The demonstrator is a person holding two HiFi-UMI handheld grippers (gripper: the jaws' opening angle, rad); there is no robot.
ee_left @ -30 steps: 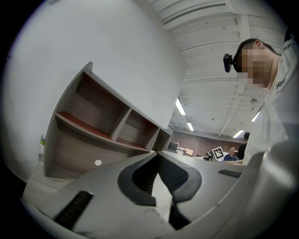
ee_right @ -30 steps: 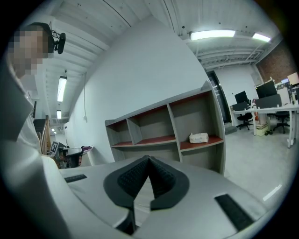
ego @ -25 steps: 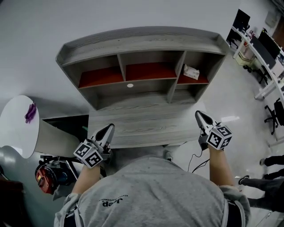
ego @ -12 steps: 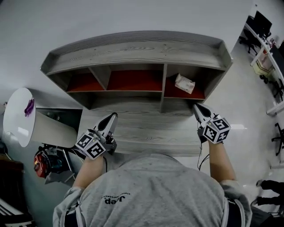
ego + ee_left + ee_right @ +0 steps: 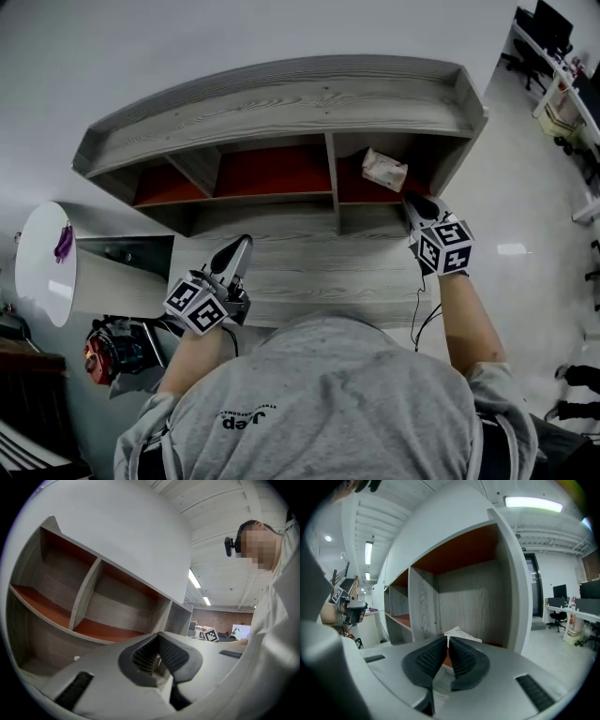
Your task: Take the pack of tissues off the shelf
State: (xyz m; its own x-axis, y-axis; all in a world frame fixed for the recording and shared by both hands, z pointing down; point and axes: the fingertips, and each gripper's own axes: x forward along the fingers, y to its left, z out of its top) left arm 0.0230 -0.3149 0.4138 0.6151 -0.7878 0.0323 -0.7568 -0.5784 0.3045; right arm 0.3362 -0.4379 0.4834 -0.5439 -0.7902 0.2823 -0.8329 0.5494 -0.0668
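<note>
Right gripper (image 5: 415,200) opening — empty, near tissue pack (image 5: 384,169)

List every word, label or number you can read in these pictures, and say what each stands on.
"Jep", roughly legible: on the person's grey shirt; the tiny line by it is unreadable.
pack of tissues: print too small to read.
marker cubes: square patterns only, no words.
</note>
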